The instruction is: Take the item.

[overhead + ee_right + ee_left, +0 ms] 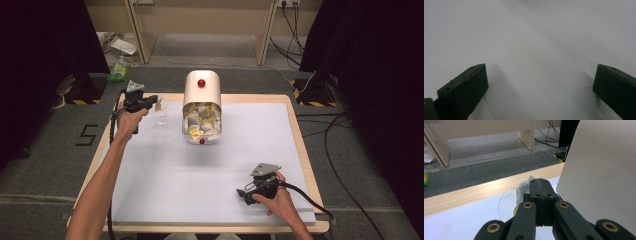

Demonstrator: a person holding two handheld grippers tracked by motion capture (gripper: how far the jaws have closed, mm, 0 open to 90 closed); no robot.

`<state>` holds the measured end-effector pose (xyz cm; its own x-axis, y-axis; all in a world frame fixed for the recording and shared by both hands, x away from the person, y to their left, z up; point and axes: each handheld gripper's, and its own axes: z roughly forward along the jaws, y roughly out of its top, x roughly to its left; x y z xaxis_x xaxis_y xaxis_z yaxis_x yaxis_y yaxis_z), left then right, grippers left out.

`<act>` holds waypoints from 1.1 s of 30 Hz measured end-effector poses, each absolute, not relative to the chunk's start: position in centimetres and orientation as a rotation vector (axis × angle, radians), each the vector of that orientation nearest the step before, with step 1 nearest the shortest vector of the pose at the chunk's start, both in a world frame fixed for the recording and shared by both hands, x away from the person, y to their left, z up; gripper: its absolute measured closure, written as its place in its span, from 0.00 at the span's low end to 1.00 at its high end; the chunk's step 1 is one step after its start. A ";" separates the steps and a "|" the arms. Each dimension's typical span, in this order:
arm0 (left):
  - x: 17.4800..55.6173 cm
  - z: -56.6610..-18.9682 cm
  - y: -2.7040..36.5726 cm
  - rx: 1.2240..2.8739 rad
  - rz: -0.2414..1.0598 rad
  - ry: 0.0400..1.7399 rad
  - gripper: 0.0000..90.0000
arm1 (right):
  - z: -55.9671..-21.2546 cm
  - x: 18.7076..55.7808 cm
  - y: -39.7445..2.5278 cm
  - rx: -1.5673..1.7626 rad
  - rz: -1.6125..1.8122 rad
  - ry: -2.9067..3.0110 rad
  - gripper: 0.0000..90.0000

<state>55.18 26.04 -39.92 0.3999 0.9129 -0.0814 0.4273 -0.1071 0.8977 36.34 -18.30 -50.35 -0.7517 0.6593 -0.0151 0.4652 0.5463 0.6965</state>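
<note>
- Upper left of the high view: your left gripper has its jaws pressed together over the clear glass, a tea bag beneath them.
- Centre: the white dispenser stands just beside the glass.
- Lower right: your right gripper rests with jaws wide apart, empty.

White tea bag, seemingly dangling over clear glass.

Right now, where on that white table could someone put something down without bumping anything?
Most of the white mat is bare: the wide stretch between the tea bag dispenser and the near edge, and the far right corner. It is crowded at the far left, where the left gripper hangs over a small clear glass, and around the right gripper.
</note>
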 end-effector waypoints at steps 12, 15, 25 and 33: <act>55.5 -40.8 26.0 1.717 0.640 1.209 0.98 | -50.3 36.4 -18.3 0.936 1.010 2.512 0.00; 55.5 -40.9 26.0 1.713 0.641 1.217 0.95 | -50.4 36.4 -18.3 0.936 1.010 2.511 0.00; 55.3 -40.7 26.1 1.711 0.643 1.228 0.79 | -50.3 36.4 -18.3 0.936 1.010 2.512 0.00; 54.4 -40.1 26.5 1.722 0.617 1.243 0.48 | -50.3 36.4 -18.3 0.936 1.010 2.512 0.00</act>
<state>54.42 26.49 -40.15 0.3712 0.9227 -0.1038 0.4754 -0.0928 0.8749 36.35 -18.31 -50.34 -0.7522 0.6587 -0.0139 0.4659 0.5467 0.6958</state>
